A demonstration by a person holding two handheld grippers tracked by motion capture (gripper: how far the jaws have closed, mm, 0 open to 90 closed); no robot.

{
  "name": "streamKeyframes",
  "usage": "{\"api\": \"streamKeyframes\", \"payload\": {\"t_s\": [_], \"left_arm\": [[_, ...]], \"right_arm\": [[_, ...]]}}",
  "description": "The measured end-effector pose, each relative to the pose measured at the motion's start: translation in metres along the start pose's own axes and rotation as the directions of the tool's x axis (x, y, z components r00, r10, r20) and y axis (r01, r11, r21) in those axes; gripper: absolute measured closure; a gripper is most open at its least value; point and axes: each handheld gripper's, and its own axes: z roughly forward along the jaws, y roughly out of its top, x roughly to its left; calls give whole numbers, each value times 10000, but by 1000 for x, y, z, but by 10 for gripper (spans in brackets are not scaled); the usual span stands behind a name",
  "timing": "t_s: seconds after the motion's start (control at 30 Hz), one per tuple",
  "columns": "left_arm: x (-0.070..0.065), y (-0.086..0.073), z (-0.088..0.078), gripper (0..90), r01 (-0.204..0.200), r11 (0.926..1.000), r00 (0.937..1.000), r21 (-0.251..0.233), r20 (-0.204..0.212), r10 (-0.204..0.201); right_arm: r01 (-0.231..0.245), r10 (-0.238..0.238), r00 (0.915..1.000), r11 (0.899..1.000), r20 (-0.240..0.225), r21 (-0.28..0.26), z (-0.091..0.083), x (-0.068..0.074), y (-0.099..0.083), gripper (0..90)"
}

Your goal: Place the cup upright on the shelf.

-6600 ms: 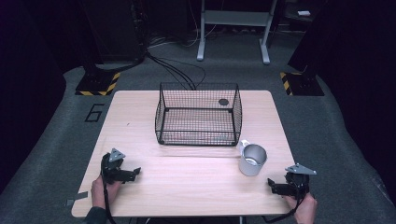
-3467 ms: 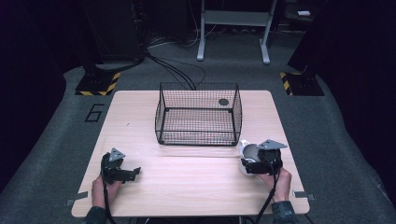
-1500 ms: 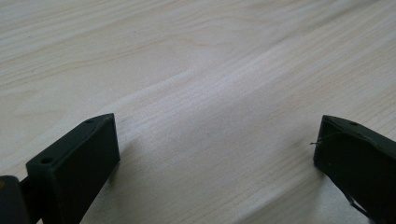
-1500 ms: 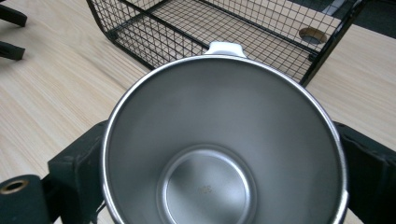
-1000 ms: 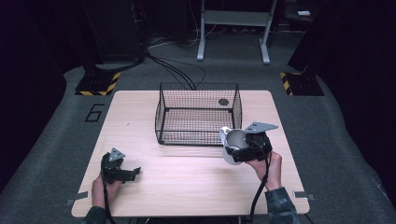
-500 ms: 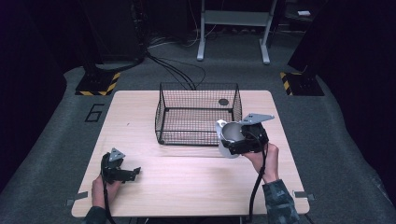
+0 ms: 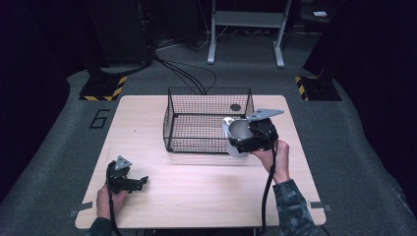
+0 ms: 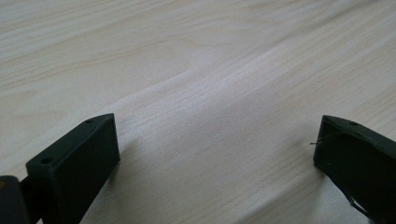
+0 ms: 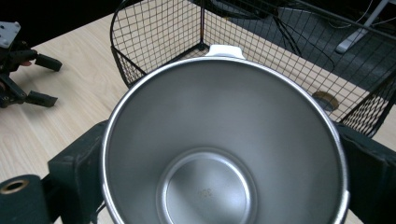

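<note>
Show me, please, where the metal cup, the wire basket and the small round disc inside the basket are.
metal cup (image 9: 205, 154): right gripper view, on its inner wall.
wire basket (image 7: 169, 115): high view, on its left wall.
small round disc (image 7: 235, 107): high view, on its top face.

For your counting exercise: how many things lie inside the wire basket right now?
1: a small dark round disc on the floor of the wire basket, near its far right corner. The steel cup remains outside.

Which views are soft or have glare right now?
High view: evenly lit table, dark surroundings, slightly soft overall. Left gripper view: wood grain sharp, near tongs blurred, soft shadows beside them. Right gripper view: steel cup sharp, mild sheen inside, no blown glare; wire basket crisp.
</note>
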Motion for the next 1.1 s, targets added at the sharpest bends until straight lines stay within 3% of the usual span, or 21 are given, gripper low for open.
{"api": "streamKeyframes", "payload": {"t_s": [0.57, 1.1], "left_arm": [[0, 0, 0, 1, -38, 10000, 10000, 46, 17, 38], [0, 0, 0, 1, -8, 10000, 10000, 50, 43, 8]], "right_arm": [[31, -32, 9999, 10000, -162, -46, 12, -6, 27, 57], [174, -167, 9996, 9993, -214, 324, 35, -14, 50, 57]]}}
